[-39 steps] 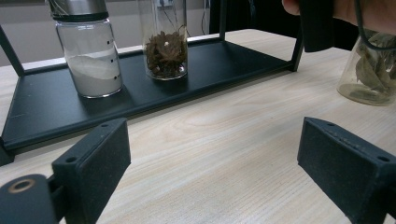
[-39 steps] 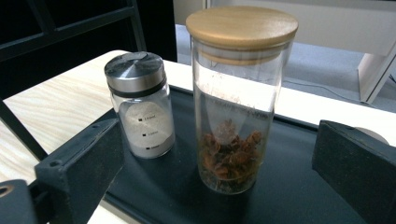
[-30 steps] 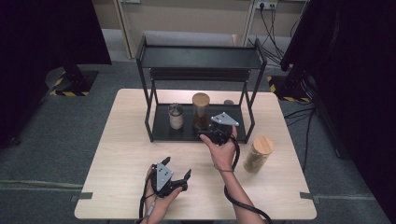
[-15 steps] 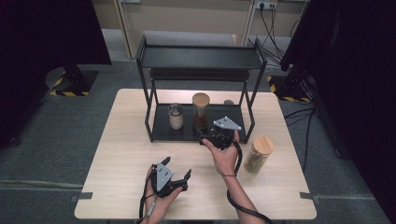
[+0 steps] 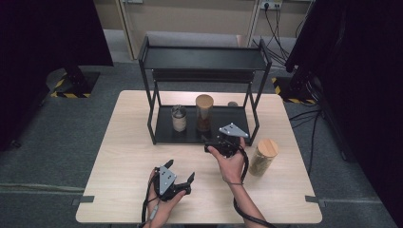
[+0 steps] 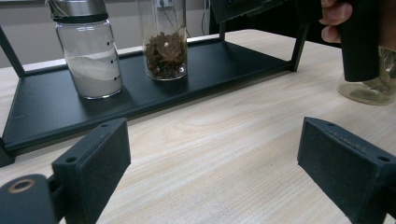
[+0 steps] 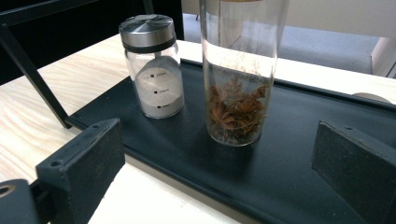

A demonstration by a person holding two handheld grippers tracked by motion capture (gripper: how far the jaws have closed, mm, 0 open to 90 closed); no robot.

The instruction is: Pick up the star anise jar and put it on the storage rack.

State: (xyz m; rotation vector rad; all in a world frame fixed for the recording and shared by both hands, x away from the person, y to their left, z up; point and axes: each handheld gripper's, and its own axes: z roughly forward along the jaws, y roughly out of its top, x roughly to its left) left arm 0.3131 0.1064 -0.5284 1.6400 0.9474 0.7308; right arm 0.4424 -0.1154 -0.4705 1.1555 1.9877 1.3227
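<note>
Tongs of the right gripper [image 5: 215, 144] gape empty before the tall star anise jar [image 7: 239, 74] on the rack's bottom shelf [image 7: 289, 186], best centred around the glass before closing, while the left gripper [image 5: 181, 172] rests open.

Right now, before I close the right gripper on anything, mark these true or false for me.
1. The right gripper is open and holds nothing. True.
2. The jar of star anise lies on its side. False: it stands upright on the shelf tray.
3. The shaker with white powder has a metal lid. True.
4. The cork-lidded jar stands on the shelf tray. False: it stands on the table, beside the rack.
5. The left gripper is shut on a jar. False: it is open, over bare table.
</note>
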